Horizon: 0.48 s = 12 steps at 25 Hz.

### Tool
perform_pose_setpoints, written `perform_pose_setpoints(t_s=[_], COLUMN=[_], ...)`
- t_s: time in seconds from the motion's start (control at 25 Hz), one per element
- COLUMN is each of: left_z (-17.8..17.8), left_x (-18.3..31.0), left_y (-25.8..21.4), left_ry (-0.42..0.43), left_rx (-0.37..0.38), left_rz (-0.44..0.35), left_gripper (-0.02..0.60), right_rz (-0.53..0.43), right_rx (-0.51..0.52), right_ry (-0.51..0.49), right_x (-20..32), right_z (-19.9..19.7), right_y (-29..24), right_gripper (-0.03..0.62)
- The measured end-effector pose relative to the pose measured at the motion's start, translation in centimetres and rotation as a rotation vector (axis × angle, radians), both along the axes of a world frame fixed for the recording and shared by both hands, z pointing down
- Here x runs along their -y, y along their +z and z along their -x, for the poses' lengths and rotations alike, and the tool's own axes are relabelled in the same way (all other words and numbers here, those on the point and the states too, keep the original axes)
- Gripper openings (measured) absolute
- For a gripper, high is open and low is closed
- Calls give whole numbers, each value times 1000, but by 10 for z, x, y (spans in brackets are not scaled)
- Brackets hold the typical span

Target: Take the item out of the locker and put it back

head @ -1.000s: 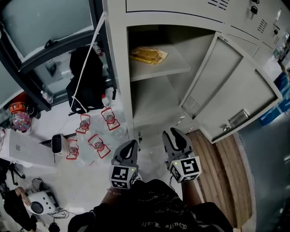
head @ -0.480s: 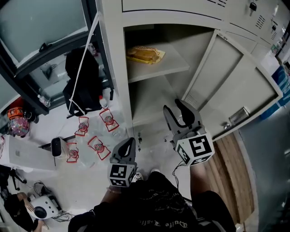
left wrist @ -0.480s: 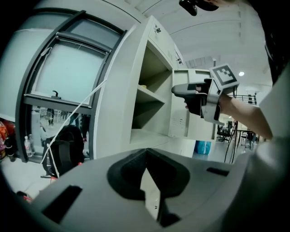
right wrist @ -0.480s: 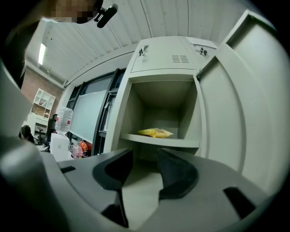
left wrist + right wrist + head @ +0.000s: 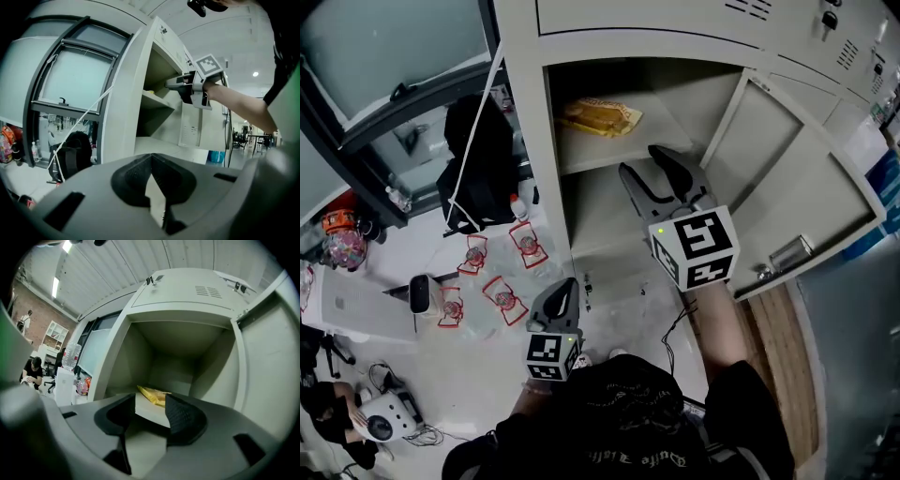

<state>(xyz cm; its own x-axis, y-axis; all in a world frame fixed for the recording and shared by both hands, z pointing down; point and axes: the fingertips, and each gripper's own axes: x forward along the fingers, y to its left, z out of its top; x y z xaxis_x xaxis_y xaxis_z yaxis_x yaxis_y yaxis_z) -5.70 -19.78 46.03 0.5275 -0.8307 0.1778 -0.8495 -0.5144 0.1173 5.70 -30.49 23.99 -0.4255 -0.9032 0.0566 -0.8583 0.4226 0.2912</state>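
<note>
A yellow packet (image 5: 598,116) lies on the upper shelf (image 5: 623,142) of the open grey locker; in the right gripper view the packet (image 5: 157,395) shows straight ahead, beyond the jaws. My right gripper (image 5: 645,167) is raised in front of the shelf's edge, short of the packet. Its jaws have just been opening and stand open with nothing between them. My left gripper (image 5: 564,289) hangs low over the floor by the locker's left post, shut and empty. From the left gripper view, the right gripper (image 5: 180,86) points level at the shelf.
The locker door (image 5: 787,183) is swung open to the right. A black backpack (image 5: 478,155) leans at the window on the left. Water bottles with red labels (image 5: 502,286) and a white device (image 5: 422,295) lie on the floor. A lower shelf (image 5: 600,211) is bare.
My right gripper has risen from floor level up to the upper shelf and its jaws have widened. The left gripper has stayed where it was.
</note>
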Motion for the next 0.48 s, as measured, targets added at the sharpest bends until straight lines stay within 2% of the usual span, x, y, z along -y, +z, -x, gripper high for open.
perform_pose_setpoints(t_s=[0.48], left_z=[18], left_x=[-3], left_y=[9], left_ry=[-78], left_rx=[13], left_rz=[18], left_gripper=[8], right_rz=[82], right_rx=[-148], right_ry=[-8], right_x=[54], right_z=[15], right_y=[5], right_gripper=[204])
